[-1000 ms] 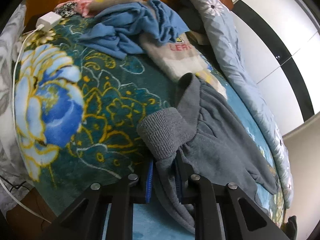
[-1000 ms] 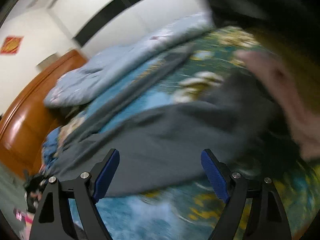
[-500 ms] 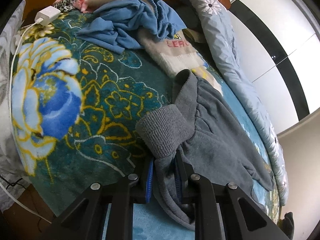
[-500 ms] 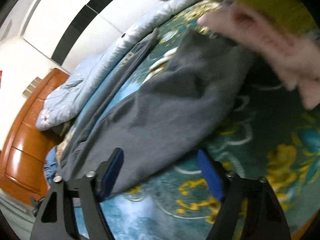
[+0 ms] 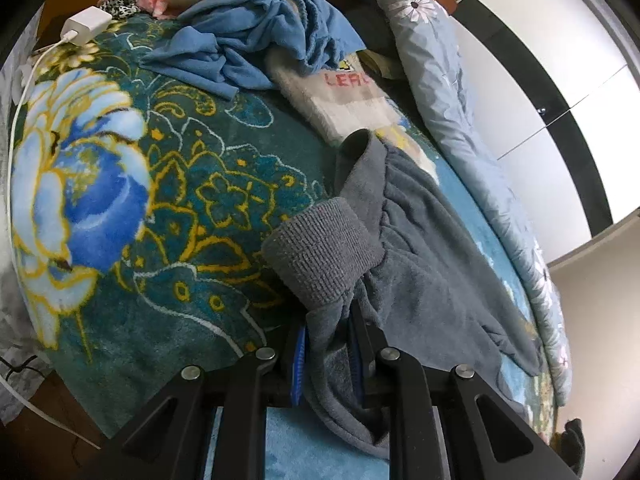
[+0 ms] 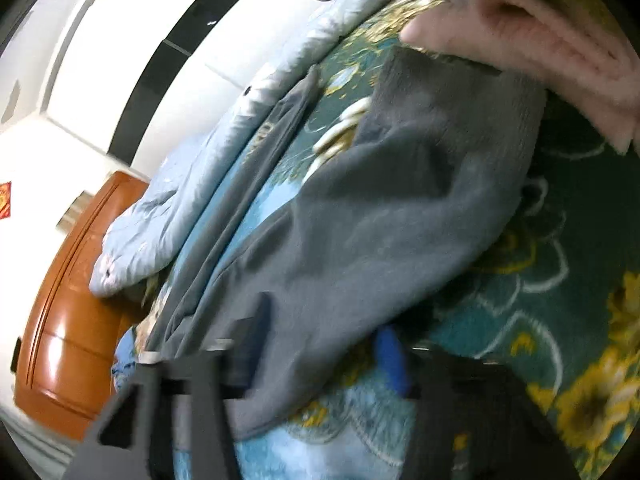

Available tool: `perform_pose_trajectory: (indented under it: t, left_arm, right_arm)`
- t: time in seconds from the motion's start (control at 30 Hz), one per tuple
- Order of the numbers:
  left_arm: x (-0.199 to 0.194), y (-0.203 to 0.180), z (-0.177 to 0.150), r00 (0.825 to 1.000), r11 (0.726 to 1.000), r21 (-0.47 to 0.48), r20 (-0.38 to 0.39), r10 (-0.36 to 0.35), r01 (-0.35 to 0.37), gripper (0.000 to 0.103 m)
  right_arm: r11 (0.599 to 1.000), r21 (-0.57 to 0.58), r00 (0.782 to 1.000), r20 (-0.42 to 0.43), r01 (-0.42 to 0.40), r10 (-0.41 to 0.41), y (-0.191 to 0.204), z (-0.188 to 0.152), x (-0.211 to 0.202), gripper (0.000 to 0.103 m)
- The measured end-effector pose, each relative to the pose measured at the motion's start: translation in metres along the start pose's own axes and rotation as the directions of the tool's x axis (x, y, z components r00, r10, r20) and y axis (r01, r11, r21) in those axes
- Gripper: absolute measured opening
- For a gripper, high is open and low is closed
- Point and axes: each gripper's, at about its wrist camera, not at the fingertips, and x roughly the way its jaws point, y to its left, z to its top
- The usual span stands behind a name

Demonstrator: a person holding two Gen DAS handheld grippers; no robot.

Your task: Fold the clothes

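Note:
A grey fleece garment [image 5: 436, 280] lies on a teal floral blanket [image 5: 180, 184] on the bed. My left gripper [image 5: 328, 356] is shut on the garment just behind its ribbed cuff [image 5: 320, 256]. In the right wrist view the same grey garment [image 6: 384, 208] spreads across the blanket [image 6: 560, 280]. My right gripper [image 6: 320, 352] is open, its jaws wide apart on either side of the garment's near edge. The view is blurred. A person's hand in a pink sleeve [image 6: 532, 36] rests at the garment's far end.
A blue garment [image 5: 256, 44] and a white knit one with red letters [image 5: 352, 96] lie crumpled at the head of the bed. A white charger with cable [image 5: 86, 26] sits at the blanket's corner. A pale floral duvet [image 5: 460, 120] lies along the right. A wooden headboard [image 6: 72, 300] stands behind.
My right gripper has come down and forward until the garment's near edge sits between its open jaws. My left gripper keeps its hold and has shifted only slightly.

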Motion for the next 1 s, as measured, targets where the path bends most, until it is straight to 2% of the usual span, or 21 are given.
perform_pose_trajectory:
  t: [0.07, 0.2, 0.37, 0.47, 0.57, 0.67, 0.77, 0.83, 1.0]
  left_arm:
    - [-0.002, 0.003, 0.001, 0.999, 0.999, -0.009, -0.001, -0.034, 0.034, 0.02]
    - [-0.007, 0.009, 0.006, 0.991, 0.989, -0.07, -0.008, -0.133, 0.132, 0.014]
    - [-0.019, 0.008, 0.02, 0.955, 0.942, -0.165, 0.008, -0.295, 0.293, 0.013]
    - [-0.026, -0.001, 0.032, 0.932, 0.912, -0.198, 0.027, -0.362, 0.36, 0.013]
    - [-0.03, -0.011, 0.045, 0.909, 0.877, -0.25, 0.041, -0.414, 0.411, 0.013]
    - [-0.029, -0.021, 0.06, 0.903, 0.862, -0.284, 0.046, -0.426, 0.421, 0.013]
    - [-0.016, -0.029, 0.077, 0.913, 0.857, -0.331, 0.043, -0.405, 0.395, 0.013]
    - [-0.006, -0.036, 0.088, 0.925, 0.867, -0.338, 0.036, -0.378, 0.367, 0.013]
    - [0.038, -0.066, 0.114, 0.966, 0.936, -0.251, -0.002, -0.257, 0.249, 0.014]
  right_arm:
    - [1.0, 0.014, 1.0, -0.018, 0.0, 0.001, -0.003, -0.001, 0.0, 0.007]
    - [0.999, -0.028, 0.999, 0.011, -0.032, 0.032, 0.009, 0.005, -0.019, 0.005]
    - [0.977, -0.202, 0.989, 0.116, -0.072, 0.097, 0.071, 0.03, -0.042, 0.005]
    - [0.964, -0.261, 0.978, 0.184, -0.049, 0.1, 0.114, 0.05, -0.034, 0.005]
    - [0.969, -0.245, 0.976, 0.203, -0.028, 0.079, 0.134, 0.076, -0.012, 0.005]
    - [0.973, -0.231, 0.982, 0.189, 0.017, 0.028, 0.15, 0.105, 0.02, 0.005]
    - [0.976, -0.209, 0.988, 0.153, 0.059, -0.027, 0.162, 0.132, 0.056, 0.005]
    - [0.976, -0.201, 0.989, 0.139, 0.083, -0.056, 0.17, 0.152, 0.077, 0.005]
    - [0.971, -0.189, 0.988, 0.081, 0.146, -0.133, 0.183, 0.191, 0.141, 0.005]
